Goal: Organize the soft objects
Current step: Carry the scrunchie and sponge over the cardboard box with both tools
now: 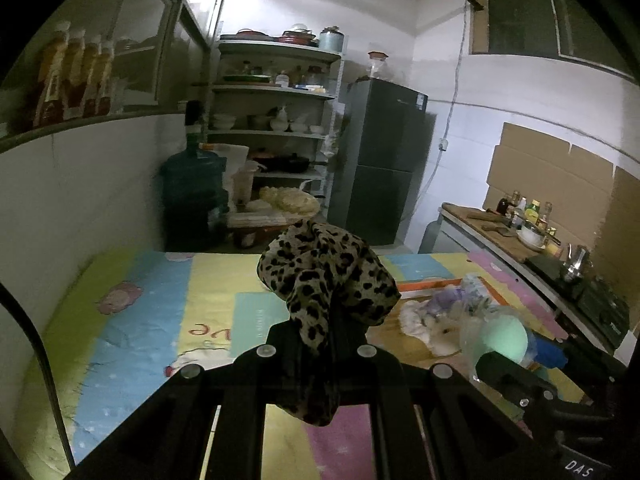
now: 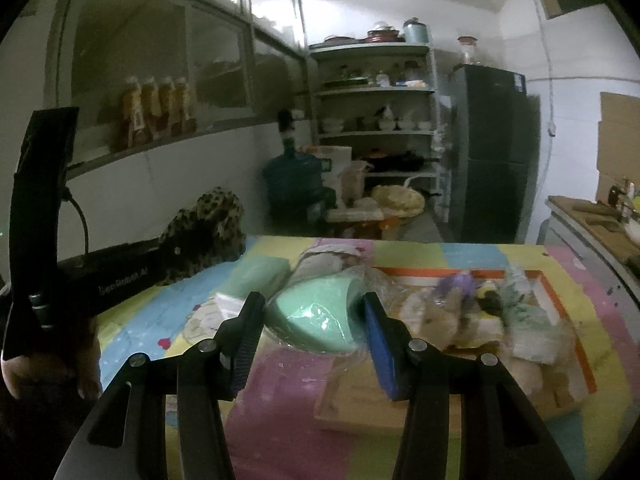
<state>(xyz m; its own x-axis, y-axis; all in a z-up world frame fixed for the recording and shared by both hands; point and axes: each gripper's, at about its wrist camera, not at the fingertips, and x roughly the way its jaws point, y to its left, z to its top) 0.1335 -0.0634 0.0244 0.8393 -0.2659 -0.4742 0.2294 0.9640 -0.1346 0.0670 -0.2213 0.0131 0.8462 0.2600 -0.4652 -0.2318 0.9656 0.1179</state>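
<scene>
My left gripper (image 1: 320,340) is shut on a leopard-print cloth (image 1: 328,284), bunched up and held above the colourful mat (image 1: 152,312). The cloth also shows in the right wrist view (image 2: 208,232), at the left, in the left gripper (image 2: 168,264). My right gripper (image 2: 316,312) is open, its fingers either side of a mint-green soft object in clear plastic (image 2: 316,316); I cannot tell if they touch it. That object shows in the left wrist view (image 1: 506,338) too. A pile of soft toys (image 2: 480,312) lies in an orange-rimmed tray (image 2: 560,296).
A water jug (image 1: 192,192), a shelf rack of dishes (image 1: 276,120) and a dark fridge (image 1: 380,160) stand beyond the mat's far edge. A counter with bottles and a stove (image 1: 540,240) runs along the right. A white wall borders the left.
</scene>
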